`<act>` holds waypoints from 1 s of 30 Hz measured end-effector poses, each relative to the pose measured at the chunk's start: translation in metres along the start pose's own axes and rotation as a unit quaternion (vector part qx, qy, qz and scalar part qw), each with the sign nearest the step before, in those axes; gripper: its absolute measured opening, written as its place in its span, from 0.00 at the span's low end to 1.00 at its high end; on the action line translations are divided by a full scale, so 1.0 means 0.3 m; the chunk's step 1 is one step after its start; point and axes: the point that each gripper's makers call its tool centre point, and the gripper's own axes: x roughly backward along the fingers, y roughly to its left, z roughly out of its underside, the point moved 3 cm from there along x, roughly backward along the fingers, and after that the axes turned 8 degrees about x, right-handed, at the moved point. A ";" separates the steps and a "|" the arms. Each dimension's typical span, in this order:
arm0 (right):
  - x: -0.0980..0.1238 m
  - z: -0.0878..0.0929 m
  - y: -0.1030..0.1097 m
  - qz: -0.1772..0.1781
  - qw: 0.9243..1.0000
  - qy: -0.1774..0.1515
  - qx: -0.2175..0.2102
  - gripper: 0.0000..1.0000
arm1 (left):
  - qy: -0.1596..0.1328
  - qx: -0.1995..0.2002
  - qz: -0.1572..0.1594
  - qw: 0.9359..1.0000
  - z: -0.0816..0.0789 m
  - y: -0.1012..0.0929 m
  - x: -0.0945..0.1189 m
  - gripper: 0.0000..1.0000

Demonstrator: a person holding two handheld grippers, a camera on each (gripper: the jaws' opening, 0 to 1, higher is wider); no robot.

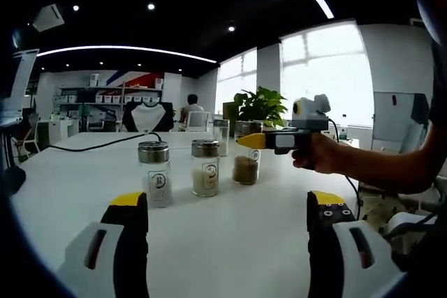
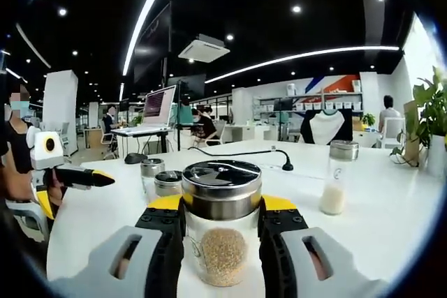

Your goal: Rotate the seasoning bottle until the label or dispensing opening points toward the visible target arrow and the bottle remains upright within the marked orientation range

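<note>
My right claw [image 2: 222,232] clamped on upright seasoning bottle [image 2: 222,225], brown grains inside, above white surface [image 2: 363,228]. My left claw [image 1: 227,218] wide, nothing between; two jars [image 1: 180,170] stand ahead.

A white surface [image 1: 230,242] carries several glass jars with metal lids. In the left gripper view, one jar with pale content [image 1: 205,167] stands just beside a nearly clear jar [image 1: 154,172]. A potted green plant [image 1: 260,108] stands further back near the bright windows [image 1: 328,75]. A black cable [image 1: 98,144] lies across the surface. In the right gripper view, a tall jar with white powder [image 2: 338,177] stands apart at the right. A laptop on a stand [image 2: 158,107] is behind, and shelves with boxes [image 2: 328,106] line the far wall.
</note>
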 end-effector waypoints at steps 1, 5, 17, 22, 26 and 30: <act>0.000 0.000 0.001 -0.001 1.000 0.000 0.001 0.39 | 0.001 0.000 0.000 1.000 0.001 0.001 0.000 0.99; 0.001 0.001 0.002 -0.006 1.000 -0.002 0.001 0.39 | 0.002 0.002 -0.001 1.000 0.004 0.003 0.000 0.99; -0.001 0.003 -0.013 -0.029 1.000 -0.011 0.006 0.39 | 0.005 0.002 -0.001 1.000 0.010 -0.007 0.005 0.99; -0.002 0.003 -0.013 -0.034 0.999 -0.015 0.006 0.39 | 0.008 0.002 0.001 1.000 0.016 -0.014 0.005 0.99; -0.002 0.001 -0.013 -0.028 0.999 -0.014 0.006 0.39 | 0.005 0.000 0.004 1.000 0.010 -0.026 0.001 0.98; -0.003 0.001 -0.012 -0.025 1.000 -0.013 0.005 0.39 | 0.006 -0.001 0.005 1.000 0.011 -0.032 -0.003 0.98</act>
